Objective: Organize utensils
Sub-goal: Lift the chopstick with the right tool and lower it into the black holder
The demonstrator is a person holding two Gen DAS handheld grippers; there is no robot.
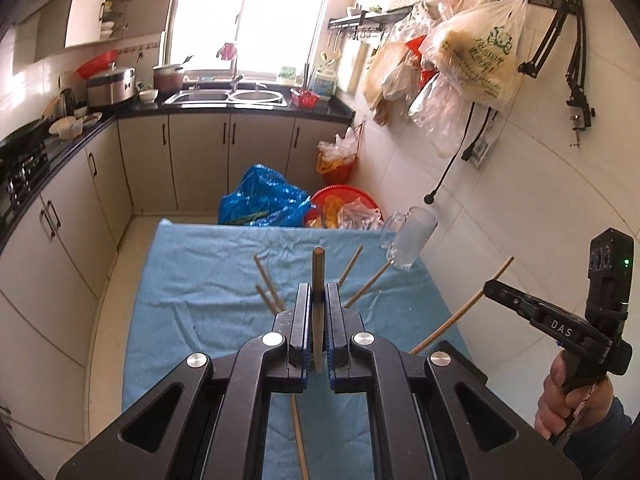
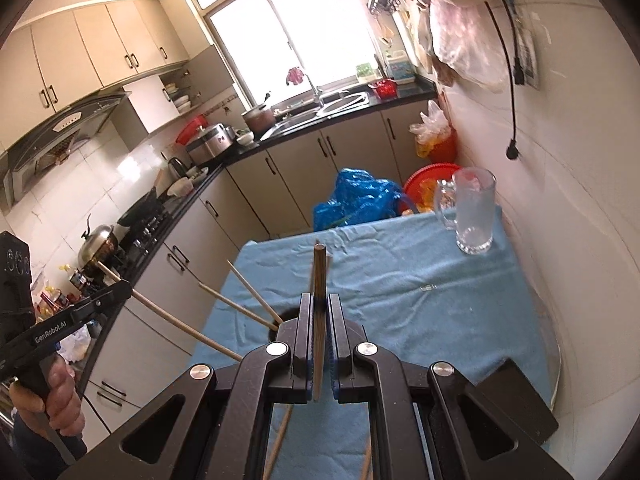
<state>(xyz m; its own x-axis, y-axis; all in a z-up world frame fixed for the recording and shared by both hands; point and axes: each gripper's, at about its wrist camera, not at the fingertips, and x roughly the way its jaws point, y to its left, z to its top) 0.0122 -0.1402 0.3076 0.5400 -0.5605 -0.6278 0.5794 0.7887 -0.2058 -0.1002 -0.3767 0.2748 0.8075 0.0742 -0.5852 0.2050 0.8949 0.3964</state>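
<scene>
My left gripper (image 1: 319,294) is shut on a wooden chopstick (image 1: 318,276) that stands up between its jaws, above a table with a blue cloth (image 1: 208,280). My right gripper (image 2: 319,304) is shut on another chopstick (image 2: 319,276), also upright. In the left wrist view the right gripper (image 1: 490,286) shows at the right, its chopstick (image 1: 460,312) slanting. In the right wrist view the left gripper (image 2: 124,290) shows at the left with its chopstick (image 2: 168,318). Several more chopsticks (image 1: 269,280) lie or lean on the cloth. A clear glass mug (image 2: 474,210) stands at the table's far right corner.
A white tiled wall (image 2: 560,240) runs along the table's right side. Blue plastic bag (image 1: 264,196) and red baskets (image 1: 340,200) sit on the floor beyond the table. Kitchen cabinets (image 1: 80,200) and a stove line the left. A black flat object (image 2: 508,396) lies near the table's near right corner.
</scene>
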